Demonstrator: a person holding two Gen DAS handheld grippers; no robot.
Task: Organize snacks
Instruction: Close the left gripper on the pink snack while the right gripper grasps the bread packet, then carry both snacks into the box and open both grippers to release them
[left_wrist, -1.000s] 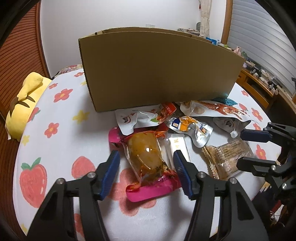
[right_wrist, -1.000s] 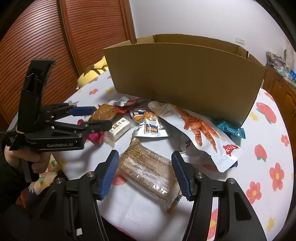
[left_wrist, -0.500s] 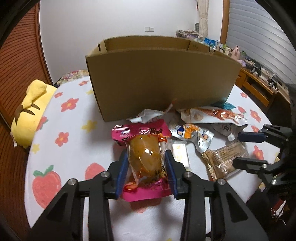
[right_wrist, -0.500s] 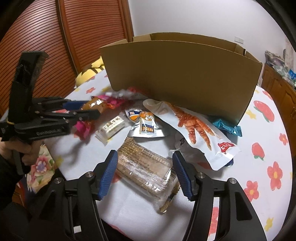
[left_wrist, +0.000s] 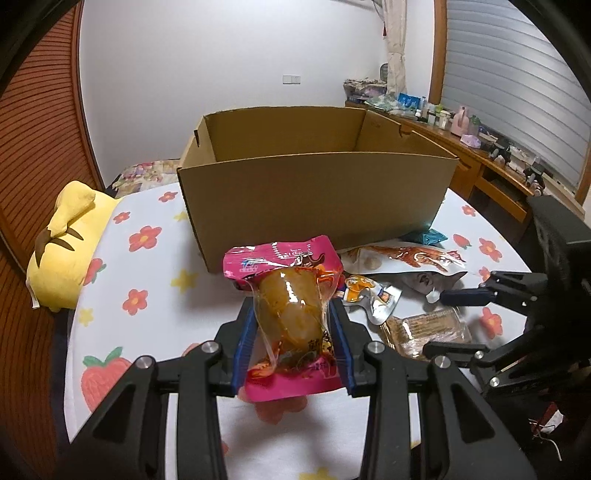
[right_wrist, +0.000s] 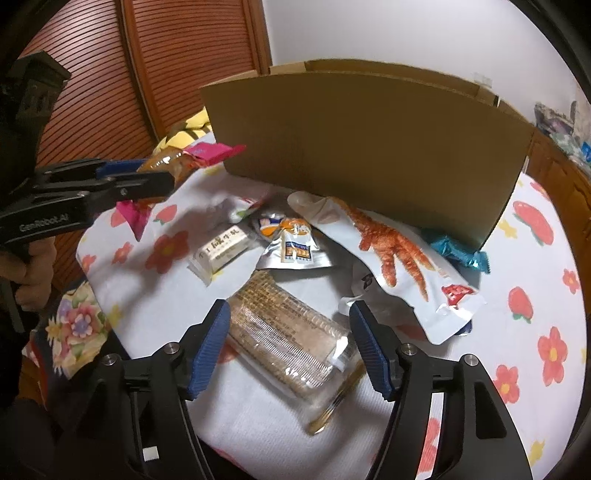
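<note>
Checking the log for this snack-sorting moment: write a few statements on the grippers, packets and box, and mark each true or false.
1. The left gripper is shut on the pink snack packet. True.
2. The right gripper grips the clear cracker pack. False: its jaws stand open, one on each side of the pack.
3. The cardboard box is closed. False: its top is open.
4. The chicken-foot pouch lies on the tablecloth in front of the box. True.
5. The teal wrapper is inside the box. False: it lies outside, at the box's corner.

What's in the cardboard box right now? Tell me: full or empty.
Looks empty as far as shown. The left wrist view looks over the rim of the cardboard box and shows only bare inner walls; its floor is hidden, so the bottom cannot be confirmed.
</note>
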